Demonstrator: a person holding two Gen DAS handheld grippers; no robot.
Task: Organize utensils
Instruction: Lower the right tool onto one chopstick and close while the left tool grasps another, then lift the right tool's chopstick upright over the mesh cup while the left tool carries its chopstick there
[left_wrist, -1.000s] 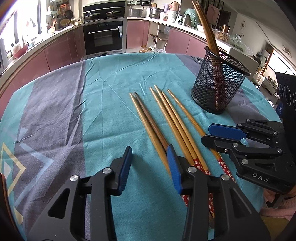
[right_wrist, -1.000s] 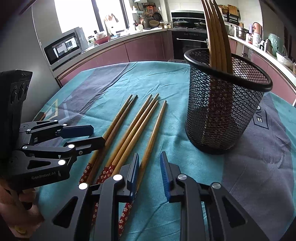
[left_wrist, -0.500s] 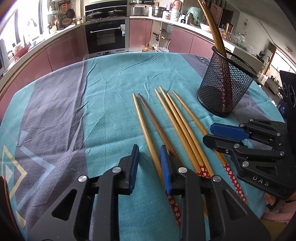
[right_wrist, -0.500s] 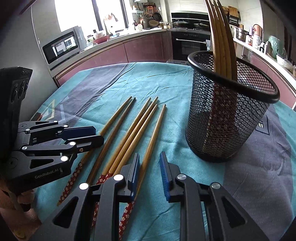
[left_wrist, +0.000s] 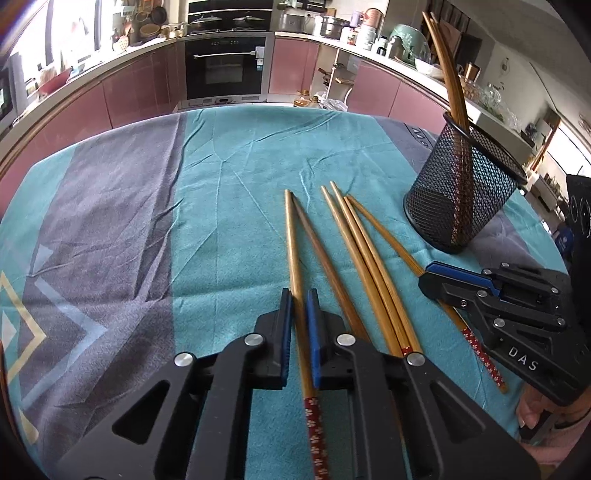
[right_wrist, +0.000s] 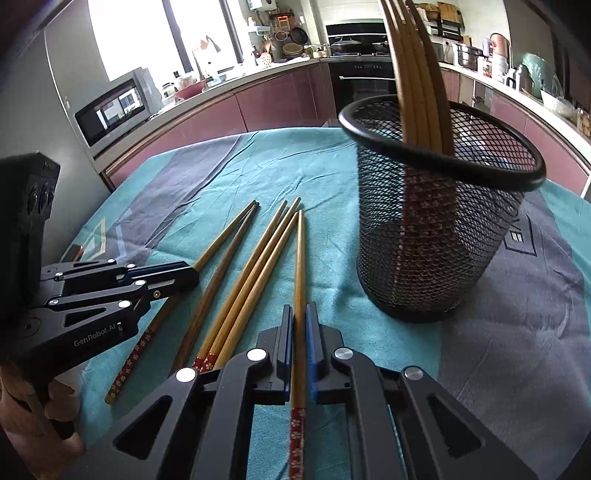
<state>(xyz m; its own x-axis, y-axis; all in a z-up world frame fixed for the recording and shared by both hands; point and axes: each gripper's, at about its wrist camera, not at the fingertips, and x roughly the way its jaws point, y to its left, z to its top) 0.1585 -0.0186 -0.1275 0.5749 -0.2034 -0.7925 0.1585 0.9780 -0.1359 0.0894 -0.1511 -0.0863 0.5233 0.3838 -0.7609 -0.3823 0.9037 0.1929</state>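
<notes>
Teal tablecloth (left_wrist: 229, 177) bears chopsticks (left_wrist: 354, 236), mesh holder (left_wrist: 461, 199).

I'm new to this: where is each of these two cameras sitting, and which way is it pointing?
Left wrist view: sits on the left hand-held gripper, looks down its fingers at the chopsticks; the right hand-held gripper shows at right.
Right wrist view: sits on the right hand-held gripper, faces the mesh cup; the left hand-held gripper shows at left.
Shared: chopsticks, cup, tablecloth, each gripper shut on one chopstick.
</notes>
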